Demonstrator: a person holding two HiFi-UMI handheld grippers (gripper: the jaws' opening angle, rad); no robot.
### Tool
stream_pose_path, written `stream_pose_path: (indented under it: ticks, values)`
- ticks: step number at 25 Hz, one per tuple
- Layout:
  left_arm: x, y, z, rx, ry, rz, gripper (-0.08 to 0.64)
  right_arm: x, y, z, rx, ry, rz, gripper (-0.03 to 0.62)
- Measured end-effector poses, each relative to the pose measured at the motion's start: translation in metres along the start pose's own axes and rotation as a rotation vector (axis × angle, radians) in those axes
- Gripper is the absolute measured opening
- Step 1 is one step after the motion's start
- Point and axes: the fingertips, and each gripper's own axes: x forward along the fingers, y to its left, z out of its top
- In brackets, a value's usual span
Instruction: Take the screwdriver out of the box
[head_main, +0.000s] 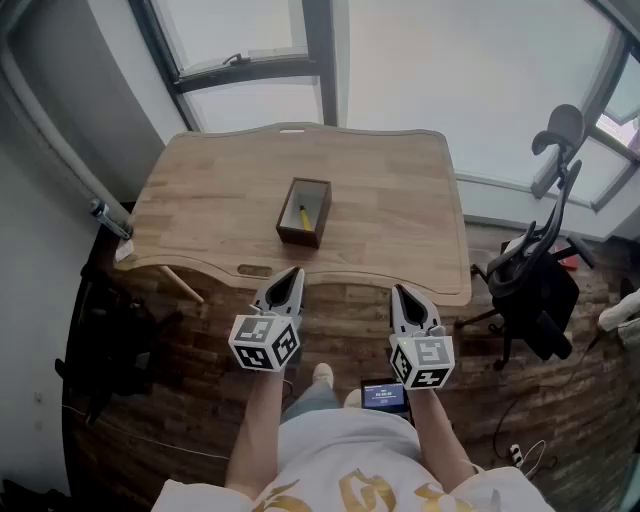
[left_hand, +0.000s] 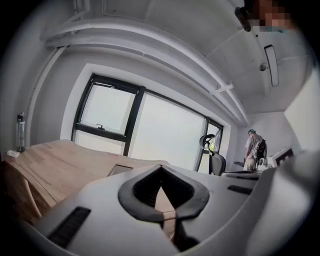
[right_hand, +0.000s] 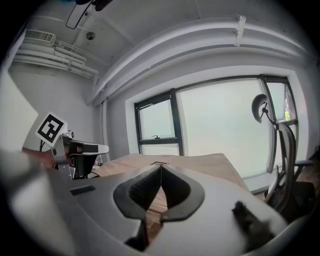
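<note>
Nearest me, the left gripper (head_main: 292, 274) and right gripper (head_main: 401, 293) hang short of the near edge of the surface (head_main: 390, 190). Both have their jaws pressed together with nothing between them. Farther on, mid-surface, stands the open box (head_main: 299, 237), and the screwdriver (head_main: 302, 216) lies inside, showing yellow. Risks, as I judge them: if I reach in before spreading the jaws, they could strike the rim and shove or tip the box. The narrow well also invites a glancing pinch that drops the tool.
</note>
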Motion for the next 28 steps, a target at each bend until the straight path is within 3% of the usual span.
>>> stream_pose_path:
  ticks: [3, 6, 7, 12, 15, 21, 28]
  values:
    - [0.0, 0.0, 0.001, -0.025, -0.022, 0.008, 0.012, -0.002, -0.004, -0.003, 0.006, 0.005, -0.003, 0.032]
    - [-0.004, 0.004, 0.004, -0.17, -0.077, -0.018, 0.012, -0.005, -0.007, -0.004, 0.006, 0.004, -0.004, 0.032]
    - [-0.004, 0.005, 0.004, -0.179, -0.078, -0.016, 0.012, -0.006, -0.009, -0.004, 0.006, 0.003, -0.005, 0.032]
    - [0.003, -0.001, 0.005, -0.052, -0.054, 0.016, 0.012, -0.011, -0.017, -0.002, 0.005, -0.005, -0.011, 0.032]
    - [0.009, -0.006, 0.005, -0.04, -0.061, 0.016, 0.012, -0.013, -0.023, -0.001, 0.005, -0.01, -0.019, 0.032]
    - [0.028, -0.008, -0.001, -0.109, -0.038, -0.024, 0.012, -0.006, -0.039, -0.007, 0.019, 0.006, -0.03, 0.032]
    - [0.077, 0.022, -0.007, -0.029, 0.011, 0.075, 0.012, 0.033, -0.063, -0.014, 0.021, 0.04, -0.04, 0.032]
